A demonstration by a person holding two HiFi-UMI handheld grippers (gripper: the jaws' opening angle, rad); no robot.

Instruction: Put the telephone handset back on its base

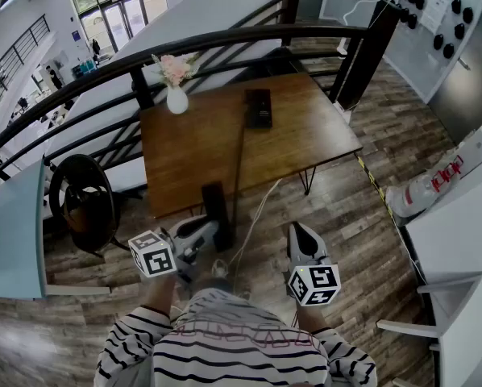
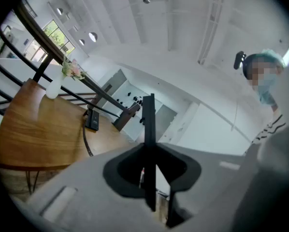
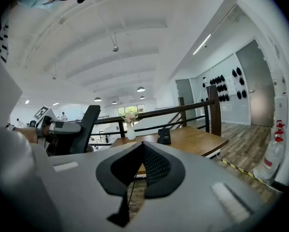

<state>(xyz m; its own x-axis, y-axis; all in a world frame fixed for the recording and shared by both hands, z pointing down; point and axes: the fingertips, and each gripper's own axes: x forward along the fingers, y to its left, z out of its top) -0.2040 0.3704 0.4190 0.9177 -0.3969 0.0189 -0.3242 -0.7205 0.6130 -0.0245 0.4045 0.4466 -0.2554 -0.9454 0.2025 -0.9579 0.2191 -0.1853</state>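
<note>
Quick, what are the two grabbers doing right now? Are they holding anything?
Left gripper: jaws closed on the black telephone handset.
Right gripper: jaws closed, holding nothing.

Soft daylight floods in from the tall windows at upper left, helped by ceiling lamps. The tabletop shows a pale sheen; shadows are faint. Fisheye bends the railing, corners go black, and the left hand-held gripper and right hand-held gripper loom blurred.
</note>
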